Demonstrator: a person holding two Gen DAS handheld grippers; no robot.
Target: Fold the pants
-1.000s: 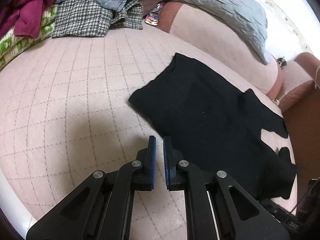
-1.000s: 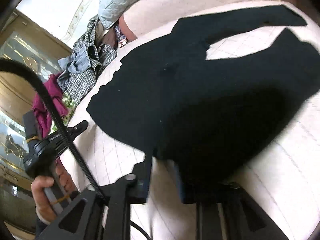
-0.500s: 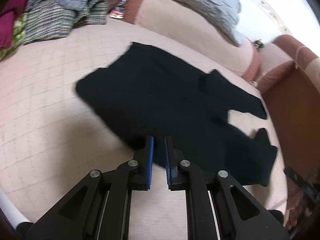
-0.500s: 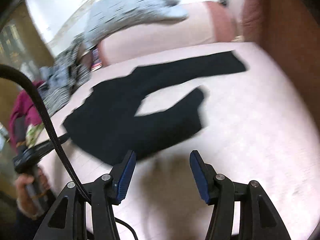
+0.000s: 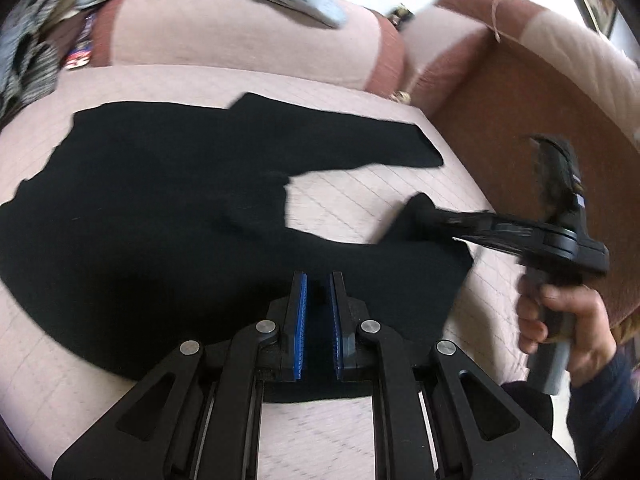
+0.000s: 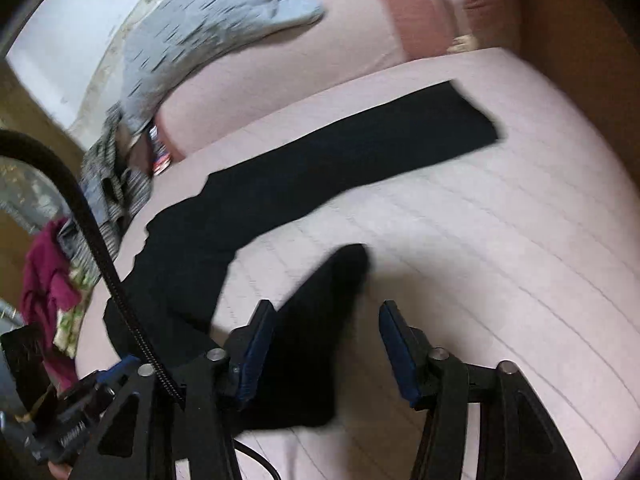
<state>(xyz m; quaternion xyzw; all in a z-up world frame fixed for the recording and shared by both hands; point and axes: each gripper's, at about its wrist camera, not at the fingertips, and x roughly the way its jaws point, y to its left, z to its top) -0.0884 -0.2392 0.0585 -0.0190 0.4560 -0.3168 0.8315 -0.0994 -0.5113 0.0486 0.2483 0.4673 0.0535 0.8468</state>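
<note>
Right gripper (image 6: 326,344) hung with jaws spread wide, the cuff of the nearer leg of the black pants (image 6: 320,168) lying between its fingers but not pinched. Left gripper (image 5: 318,320), jaws nearly closed with a slim gap and nothing clamped, hovered over that same leg. Ahead of both, the pants lay flat on the pink quilted cover (image 6: 500,260), legs splayed apart; no fold looked made yet.

Plain black cloth pants (image 5: 168,216) lie on a pale pink quilted bed cover (image 6: 500,264) stitched in a faint grid. The grey textured pillow (image 6: 208,28) rests above pink-and-rust bolsters (image 5: 240,36). Beside them sits a grey checked garment heap (image 6: 112,184) and a magenta cloth (image 6: 44,276).
</note>
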